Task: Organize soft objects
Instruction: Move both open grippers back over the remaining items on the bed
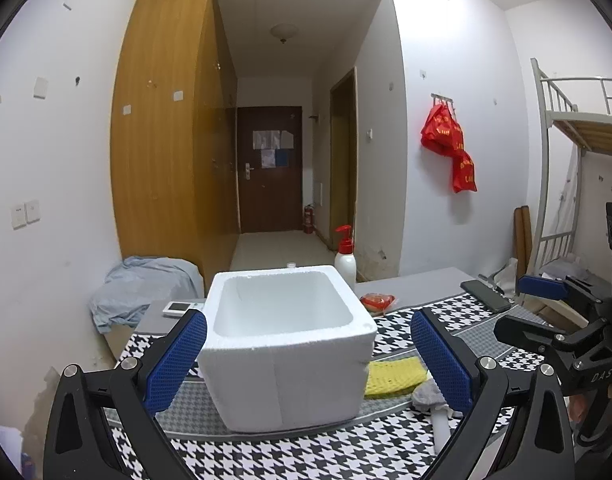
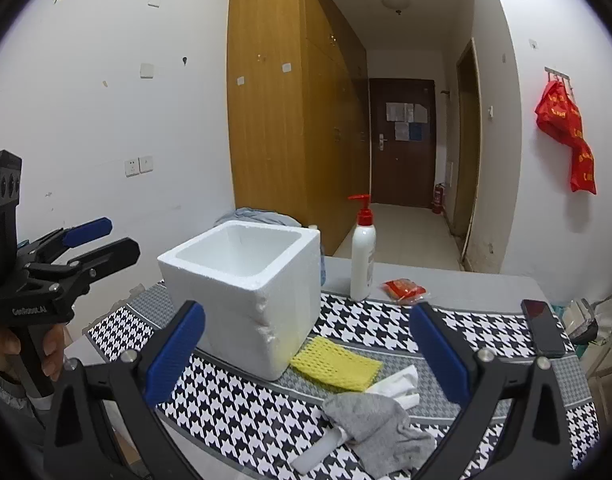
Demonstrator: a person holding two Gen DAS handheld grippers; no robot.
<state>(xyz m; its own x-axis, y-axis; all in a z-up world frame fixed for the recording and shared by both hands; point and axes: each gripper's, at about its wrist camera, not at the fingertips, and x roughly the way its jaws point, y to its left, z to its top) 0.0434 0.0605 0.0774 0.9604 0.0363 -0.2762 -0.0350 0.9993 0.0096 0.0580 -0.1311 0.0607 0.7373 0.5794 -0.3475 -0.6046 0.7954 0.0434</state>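
A square white foam box (image 2: 246, 288) sits on checked cloth (image 2: 234, 404). Beside it lie a yellow mesh sponge (image 2: 338, 364) and a limp grey sock (image 2: 378, 424). Both the left gripper (image 1: 308, 356) and right gripper (image 2: 306, 356) are spread wide, empty.

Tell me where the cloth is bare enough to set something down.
Bare cloth lies left of the foam box, toward the wall, and between the pump bottle and the phone. It is crowded at the box's right front: yellow sponge, grey cloth and white tubes bunch together there.

White foam box (image 2: 242, 280) upright, open, empty. Yellow mesh pad (image 2: 338, 364) flat, touching its corner; crumpled grey glove (image 2: 378, 428) near, over white tubes (image 2: 398, 388).
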